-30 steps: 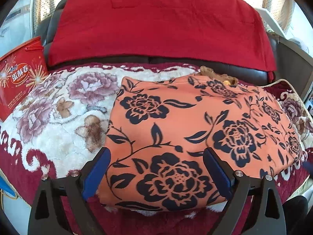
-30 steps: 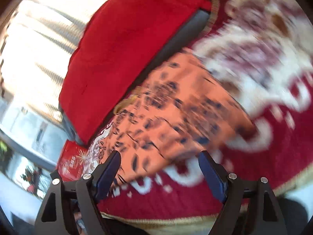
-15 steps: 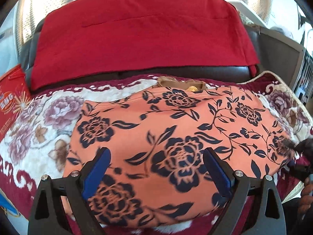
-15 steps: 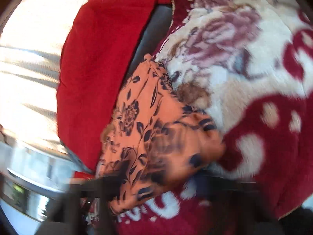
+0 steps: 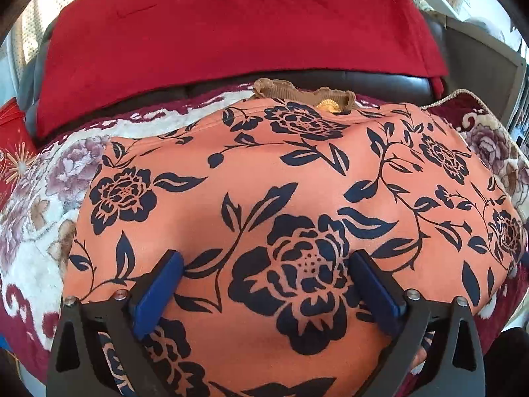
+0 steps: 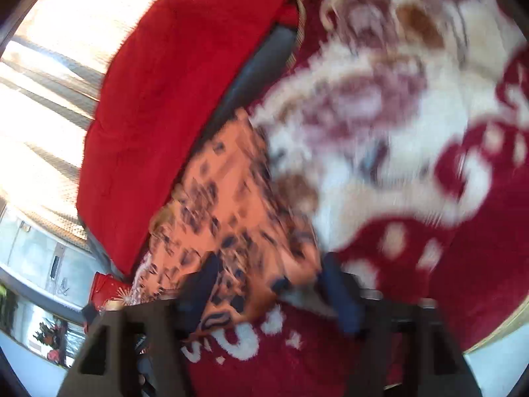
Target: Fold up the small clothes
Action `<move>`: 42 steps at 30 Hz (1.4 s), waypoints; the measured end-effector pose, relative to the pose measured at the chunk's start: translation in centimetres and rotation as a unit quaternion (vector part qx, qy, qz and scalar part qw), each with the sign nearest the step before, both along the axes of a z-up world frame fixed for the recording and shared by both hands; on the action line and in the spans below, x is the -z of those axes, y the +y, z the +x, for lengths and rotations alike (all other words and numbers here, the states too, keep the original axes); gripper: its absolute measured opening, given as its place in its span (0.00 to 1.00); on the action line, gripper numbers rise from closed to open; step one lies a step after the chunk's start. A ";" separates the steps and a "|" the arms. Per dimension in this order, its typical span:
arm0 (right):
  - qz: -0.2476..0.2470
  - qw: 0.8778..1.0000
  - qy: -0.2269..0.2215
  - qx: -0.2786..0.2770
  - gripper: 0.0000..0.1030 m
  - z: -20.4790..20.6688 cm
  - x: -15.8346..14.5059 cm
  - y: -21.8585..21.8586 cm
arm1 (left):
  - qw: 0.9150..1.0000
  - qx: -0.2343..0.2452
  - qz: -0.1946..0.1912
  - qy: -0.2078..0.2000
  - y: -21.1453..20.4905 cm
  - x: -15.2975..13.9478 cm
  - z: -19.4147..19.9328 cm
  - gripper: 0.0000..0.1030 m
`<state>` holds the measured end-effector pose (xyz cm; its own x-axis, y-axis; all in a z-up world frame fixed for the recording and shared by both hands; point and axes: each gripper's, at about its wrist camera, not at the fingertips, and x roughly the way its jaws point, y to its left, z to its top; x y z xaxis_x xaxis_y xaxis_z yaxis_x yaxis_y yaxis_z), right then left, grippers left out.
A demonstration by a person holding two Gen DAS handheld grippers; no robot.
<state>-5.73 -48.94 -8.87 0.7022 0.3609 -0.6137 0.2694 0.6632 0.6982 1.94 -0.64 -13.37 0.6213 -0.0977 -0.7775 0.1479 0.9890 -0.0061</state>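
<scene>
- Orange floral garment [image 5: 264, 198] lies spread on the plush flowered blanket [image 5: 36, 218], filling most of the left wrist view. Dark navy flower print; surface fairly smooth, slightly domed.
- Far edge of the garment: a tan ribbed waistband [image 5: 297, 94] pokes out from under it, just short of the dark sofa seam [image 5: 380, 81].
- Left edge of the garment runs clear against cream pile; a wide strip of bare blanket lies beyond it toward the red gift box [image 5: 13, 152] at the frame's left margin.
- Right edge reaches close to the blanket's braided border [image 5: 453, 97]; little blanket to spare on that side.
- Red cloth [image 5: 231, 29] drapes over the sofa back, well apart from the garment.
- Left gripper [image 5: 264, 291]: blue-padded fingers [image 5: 155, 297] spread wide, low over the near part of the garment, nothing between them but flat cloth. Contact with the fabric cannot be told.
- Right gripper [image 6: 267, 291]: view badly motion-blurred. Fingers stand apart, with the garment's corner [image 6: 244, 294] lying between them, a bit of it lifted off the blanket. No clamp visible.
- Right wrist view also shows broad open blanket [image 6: 413, 132] to the right of the garment [image 6: 231, 198], up to the gold-trimmed border [image 6: 506, 324].
</scene>
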 end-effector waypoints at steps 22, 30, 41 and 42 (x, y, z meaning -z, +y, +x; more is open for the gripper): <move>-0.257 0.953 0.086 -0.136 0.15 20.6 -1.6 5.6 | 1.000 0.006 -0.004 -0.007 0.0 0.2 0.3 1.00; -0.168 0.984 0.036 -0.043 0.79 14.5 -3.5 3.4 | 1.000 0.005 -0.007 -0.010 0.1 0.3 0.3 1.00; 0.017 0.995 0.024 -0.094 0.79 1.2 0.1 9.1 | 1.000 -0.007 -0.022 -0.017 0.5 -0.1 -0.8 1.00; 0.024 0.996 0.031 -0.084 0.79 1.0 0.7 9.1 | 0.999 -0.008 -0.033 -0.022 0.7 -0.5 -1.1 1.00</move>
